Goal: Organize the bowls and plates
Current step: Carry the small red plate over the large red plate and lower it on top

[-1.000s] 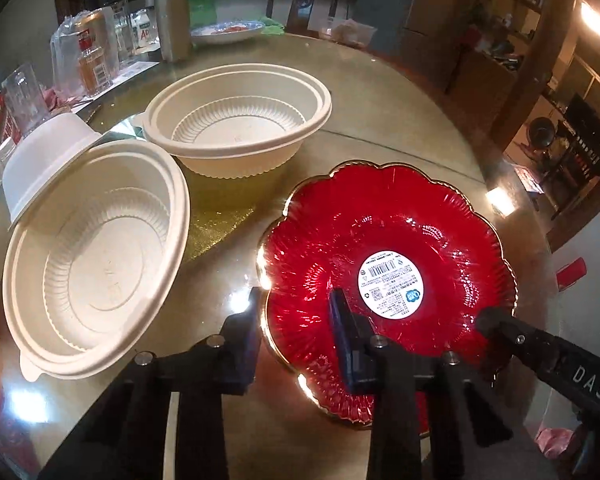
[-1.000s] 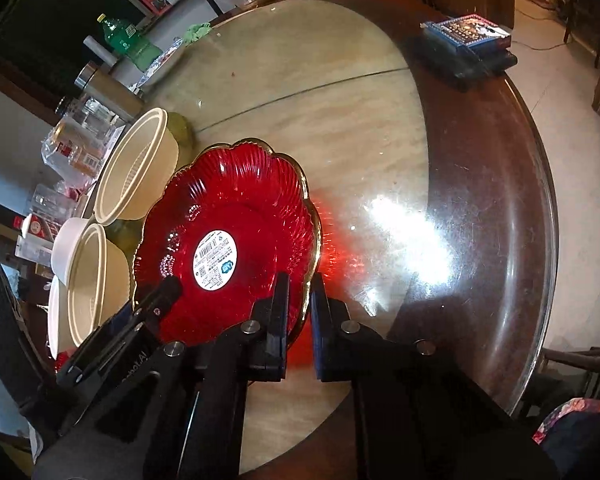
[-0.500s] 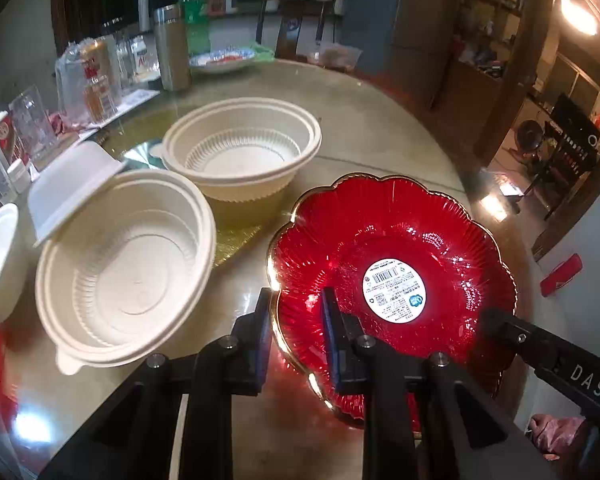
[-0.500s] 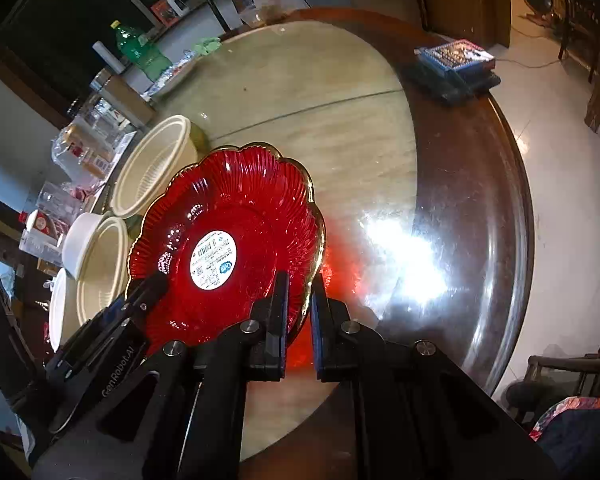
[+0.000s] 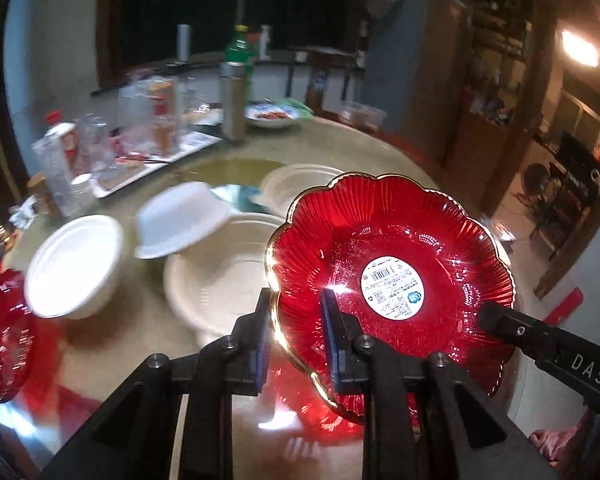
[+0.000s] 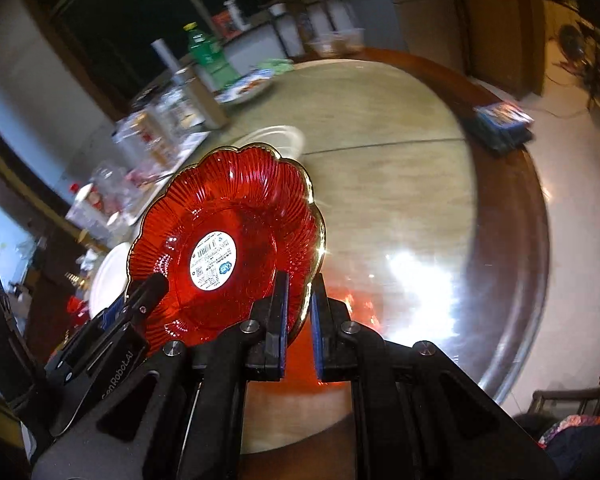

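Observation:
A red scalloped glass plate (image 5: 392, 240) with a gold rim and a white sticker is held up off the round table, tilted. My left gripper (image 5: 296, 332) is shut on its left rim. My right gripper (image 6: 298, 312) is shut on its right rim; the plate (image 6: 236, 216) fills the middle of the right wrist view. Below it stand several cream bowls (image 5: 220, 276), one white bowl (image 5: 74, 264) and an overturned white bowl (image 5: 180, 220). A second red plate (image 5: 4, 332) lies at the far left edge.
Bottles, glasses and a tray (image 5: 152, 160) crowd the table's far left. A steel flask (image 5: 233, 100) and a small dish of food (image 5: 272, 114) stand at the back. A stack of blue boxes (image 6: 502, 124) sits at the table's right edge.
The red plate has been lifted off the table and tilted up, with both grippers holding its rim. Both cameras have risen, and more of the room shows.

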Demonstrator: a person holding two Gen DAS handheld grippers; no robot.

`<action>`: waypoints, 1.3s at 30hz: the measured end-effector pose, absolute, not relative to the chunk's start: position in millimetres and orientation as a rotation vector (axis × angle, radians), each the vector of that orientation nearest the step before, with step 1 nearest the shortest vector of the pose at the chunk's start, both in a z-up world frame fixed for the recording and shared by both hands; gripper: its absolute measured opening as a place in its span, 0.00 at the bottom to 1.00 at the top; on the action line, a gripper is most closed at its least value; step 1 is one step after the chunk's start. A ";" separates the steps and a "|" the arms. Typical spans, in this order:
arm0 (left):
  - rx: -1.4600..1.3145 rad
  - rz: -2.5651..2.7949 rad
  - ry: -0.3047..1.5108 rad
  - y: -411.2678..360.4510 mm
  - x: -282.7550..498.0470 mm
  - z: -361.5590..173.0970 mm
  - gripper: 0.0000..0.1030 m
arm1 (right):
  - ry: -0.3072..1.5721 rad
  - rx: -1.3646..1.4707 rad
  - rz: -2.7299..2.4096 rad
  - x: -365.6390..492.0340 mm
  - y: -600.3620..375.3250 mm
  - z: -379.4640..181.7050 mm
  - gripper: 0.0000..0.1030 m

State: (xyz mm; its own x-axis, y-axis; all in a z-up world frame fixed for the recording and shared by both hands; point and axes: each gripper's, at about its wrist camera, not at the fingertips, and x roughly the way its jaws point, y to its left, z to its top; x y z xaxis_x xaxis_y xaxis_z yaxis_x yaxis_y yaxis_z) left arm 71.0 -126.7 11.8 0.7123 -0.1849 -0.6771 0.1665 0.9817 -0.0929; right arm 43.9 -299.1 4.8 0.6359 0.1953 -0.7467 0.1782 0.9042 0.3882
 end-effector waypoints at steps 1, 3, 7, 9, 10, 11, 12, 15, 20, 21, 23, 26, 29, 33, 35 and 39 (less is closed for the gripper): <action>-0.037 -0.179 0.749 -116.1 68.9 13.9 0.21 | 0.887 0.443 0.031 45.3 -286.9 7.4 0.09; -0.054 -0.143 0.735 -94.3 64.1 17.2 0.21 | 0.886 0.421 0.069 48.6 -265.1 10.7 0.09; -0.086 -0.076 0.712 -50.1 54.2 20.8 0.21 | 0.886 0.386 0.159 56.4 -218.2 15.9 0.09; -0.102 -0.033 0.703 -24.5 47.5 20.0 0.21 | 0.890 0.363 0.197 60.1 -195.9 16.3 0.09; -0.112 -0.011 0.700 -10.9 44.3 19.6 0.21 | 0.894 0.351 0.218 62.1 -183.6 16.8 0.09; -0.117 0.008 0.695 0.5 41.5 19.4 0.21 | 0.898 0.343 0.241 64.3 -170.1 16.9 0.09; -0.122 0.029 0.690 11.9 38.6 19.4 0.21 | 0.904 0.332 0.275 67.2 -152.9 16.3 0.09; -0.156 0.104 0.682 54.6 28.4 19.0 0.21 | 0.918 0.297 0.346 73.9 -113.7 15.6 0.09; -0.207 0.224 0.668 115.5 15.3 18.0 0.21 | 0.940 0.233 0.465 84.1 -40.7 13.1 0.09; -0.217 0.248 0.667 126.7 13.5 16.7 0.21 | 0.946 0.222 0.488 86.0 -25.8 11.8 0.09; -0.238 0.298 0.668 149.6 10.3 13.1 0.21 | 0.959 0.198 0.525 89.4 2.4 8.9 0.09; -0.261 0.357 0.680 176.6 7.3 6.0 0.21 | 0.984 0.168 0.572 94.5 37.4 1.1 0.09; -0.280 0.400 0.702 196.3 6.5 -4.2 0.21 | 1.012 0.143 0.600 99.1 64.9 -10.0 0.09; -0.296 0.434 0.741 209.9 9.3 -19.9 0.21 | 1.057 0.117 0.615 107.5 91.5 -26.3 0.09; -0.297 0.443 0.759 217.2 8.2 -25.9 0.21 | 1.075 0.108 0.615 113.0 99.4 -32.8 0.09; -0.304 0.449 0.793 225.0 14.1 -36.6 0.21 | 1.107 0.093 0.611 120.6 110.3 -46.1 0.09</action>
